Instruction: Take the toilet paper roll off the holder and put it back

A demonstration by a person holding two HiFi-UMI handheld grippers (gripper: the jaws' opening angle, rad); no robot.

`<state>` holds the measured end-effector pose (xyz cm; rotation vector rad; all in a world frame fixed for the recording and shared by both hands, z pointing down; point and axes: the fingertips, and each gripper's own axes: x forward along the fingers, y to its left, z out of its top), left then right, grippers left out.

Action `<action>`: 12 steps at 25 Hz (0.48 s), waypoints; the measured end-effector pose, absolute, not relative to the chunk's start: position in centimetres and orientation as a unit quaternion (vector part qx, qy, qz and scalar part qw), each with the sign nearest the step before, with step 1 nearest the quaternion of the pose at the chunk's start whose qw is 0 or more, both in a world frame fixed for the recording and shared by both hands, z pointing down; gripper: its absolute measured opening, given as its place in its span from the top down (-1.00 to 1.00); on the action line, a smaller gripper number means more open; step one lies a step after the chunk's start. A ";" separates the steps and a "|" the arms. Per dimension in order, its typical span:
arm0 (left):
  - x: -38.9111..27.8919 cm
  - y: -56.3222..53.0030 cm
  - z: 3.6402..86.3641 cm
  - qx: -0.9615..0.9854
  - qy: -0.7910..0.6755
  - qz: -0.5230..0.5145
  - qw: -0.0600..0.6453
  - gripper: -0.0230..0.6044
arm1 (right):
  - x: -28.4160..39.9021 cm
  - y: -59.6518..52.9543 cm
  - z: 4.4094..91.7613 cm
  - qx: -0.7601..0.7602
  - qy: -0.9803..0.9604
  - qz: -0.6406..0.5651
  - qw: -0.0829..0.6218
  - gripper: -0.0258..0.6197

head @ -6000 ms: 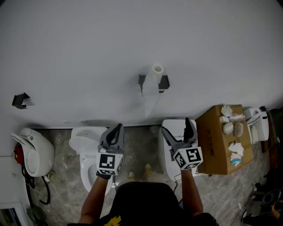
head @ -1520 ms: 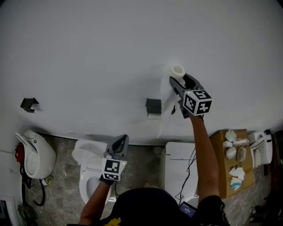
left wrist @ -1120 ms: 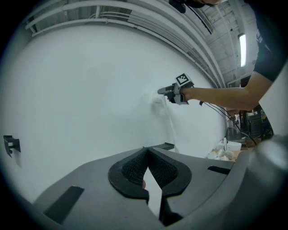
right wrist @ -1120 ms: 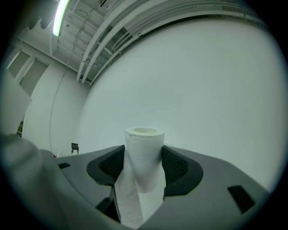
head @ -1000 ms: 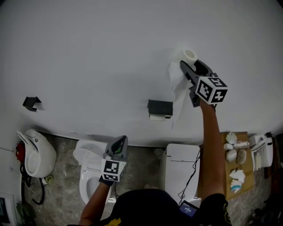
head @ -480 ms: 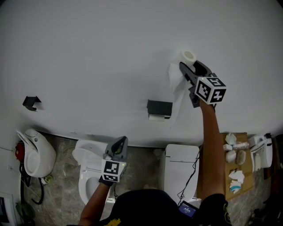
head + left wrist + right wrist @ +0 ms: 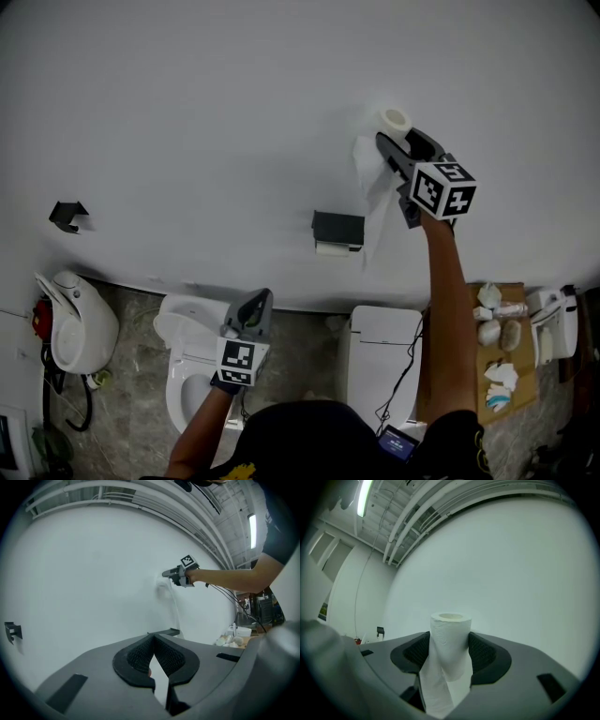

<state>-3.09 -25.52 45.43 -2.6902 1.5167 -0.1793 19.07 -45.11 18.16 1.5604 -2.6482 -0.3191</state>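
The white toilet paper roll [image 7: 395, 120] is off the wall, up and to the right of the dark holder [image 7: 337, 228]. My right gripper [image 7: 390, 148] is shut on the roll and holds it upright, and a loose tail of paper [image 7: 371, 187] hangs down beside the holder. In the right gripper view the roll [image 7: 450, 639] stands between the two pads of the right gripper [image 7: 450, 651]. My left gripper [image 7: 255, 307] stays low over a toilet, shut on nothing; in its own view the left gripper [image 7: 152, 641] has its pads together, with the holder [image 7: 165, 632] beyond.
Below the white wall stand two white toilets [image 7: 192, 342] [image 7: 386, 352] and a white fixture [image 7: 70, 323] at the far left. A cardboard box [image 7: 502, 333] bearing small items sits at the right. A small black bracket [image 7: 66, 214] is on the wall at the left.
Six seconds ago the roll sat on the holder and both grippers were low. The right gripper has since lifted the roll up and right; over the last second it has barely shifted.
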 end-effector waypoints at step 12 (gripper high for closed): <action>-2.9 -25.4 45.6 -0.869 0.490 -0.060 0.025 0.87 | 18.8 -45.3 19.0 0.504 -0.856 -0.106 0.035 0.15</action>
